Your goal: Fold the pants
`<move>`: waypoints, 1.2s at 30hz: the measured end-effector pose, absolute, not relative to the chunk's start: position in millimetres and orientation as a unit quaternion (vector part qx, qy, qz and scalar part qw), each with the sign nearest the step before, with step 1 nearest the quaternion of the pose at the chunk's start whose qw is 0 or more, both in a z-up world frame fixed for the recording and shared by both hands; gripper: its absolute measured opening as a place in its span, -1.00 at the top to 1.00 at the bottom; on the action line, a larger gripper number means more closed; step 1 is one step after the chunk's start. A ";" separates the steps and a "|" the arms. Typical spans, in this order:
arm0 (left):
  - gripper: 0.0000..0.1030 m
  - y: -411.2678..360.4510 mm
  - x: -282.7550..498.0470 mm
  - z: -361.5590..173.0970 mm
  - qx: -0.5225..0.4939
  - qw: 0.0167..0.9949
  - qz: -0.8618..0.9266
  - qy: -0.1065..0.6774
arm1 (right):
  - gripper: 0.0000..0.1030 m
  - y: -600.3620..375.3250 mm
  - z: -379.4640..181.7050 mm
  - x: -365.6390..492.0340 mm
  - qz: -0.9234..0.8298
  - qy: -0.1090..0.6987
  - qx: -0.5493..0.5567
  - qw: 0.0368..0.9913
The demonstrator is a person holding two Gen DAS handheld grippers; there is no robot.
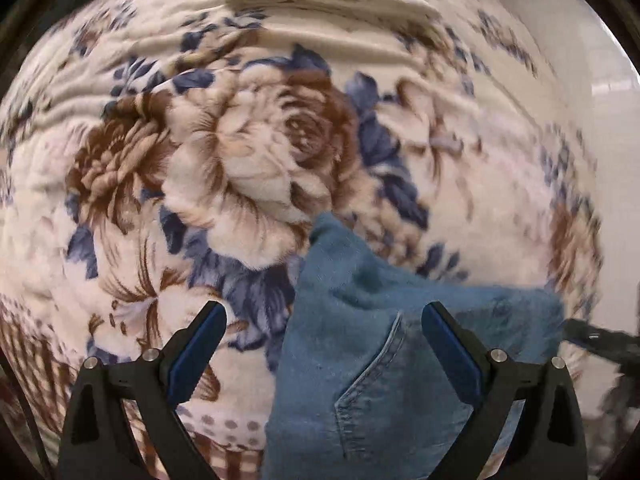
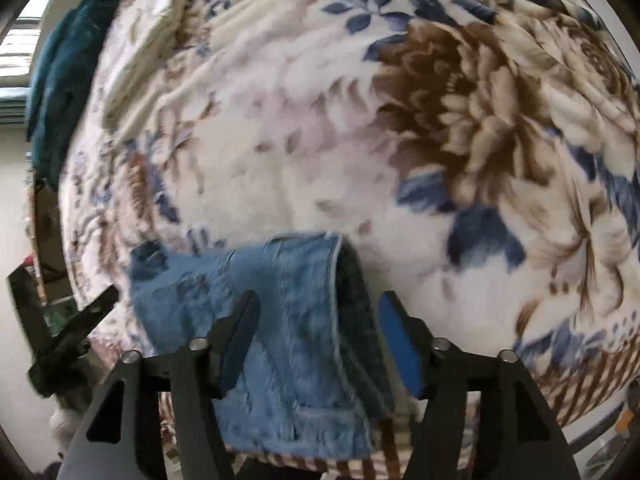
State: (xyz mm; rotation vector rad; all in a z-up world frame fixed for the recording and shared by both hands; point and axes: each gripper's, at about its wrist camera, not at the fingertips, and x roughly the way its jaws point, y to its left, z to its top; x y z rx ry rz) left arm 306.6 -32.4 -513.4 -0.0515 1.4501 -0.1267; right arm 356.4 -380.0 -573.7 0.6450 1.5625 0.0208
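Note:
Blue denim pants (image 1: 360, 360) lie folded on a floral blanket (image 1: 240, 152), back pocket up. My left gripper (image 1: 324, 312) is open above the pants' left edge, holding nothing. In the right wrist view the pants (image 2: 288, 312) show as a folded bundle with a darker folded edge on the right. My right gripper (image 2: 320, 304) is open, its jaws either side of the bundle and above it. The other gripper (image 2: 76, 336) shows at the left edge of that view.
The cream, brown and blue floral blanket (image 2: 320, 120) covers a bed. A dark teal cloth (image 2: 68, 72) hangs at the bed's far left. White wall or floor (image 1: 616, 152) lies past the bed's right edge. Clutter sits on the floor at lower left (image 2: 56, 312).

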 end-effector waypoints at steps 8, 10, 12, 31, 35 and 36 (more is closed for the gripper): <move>-1.00 -32.4 322.8 -560.4 0.004 0.731 -0.029 0.681 | -0.07 -366.1 -632.0 290.8 -0.011 0.752 0.273 0.600; -1.00 -29.2 325.8 -556.7 -0.004 0.725 -0.028 0.688 | -0.17 -369.9 -641.5 285.5 -0.025 0.753 0.288 0.590; -1.00 -27.9 319.1 -535.3 0.010 0.735 -0.031 0.678 | -0.17 -373.7 -631.3 283.3 -0.027 0.744 0.308 0.592; -0.03 32.8 134.0 -577.0 -0.484 0.564 0.062 0.666 | 0.46 -373.0 -647.4 174.3 -0.087 0.606 0.592 0.524; 0.16 25.0 130.5 -570.8 -0.469 0.587 0.040 0.659 | 0.64 -369.0 -605.9 158.9 -0.079 0.587 0.574 0.565; 0.19 17.9 134.3 -571.3 -0.468 0.588 0.032 0.660 | 0.64 -369.3 -596.8 155.7 -0.076 0.582 0.573 0.572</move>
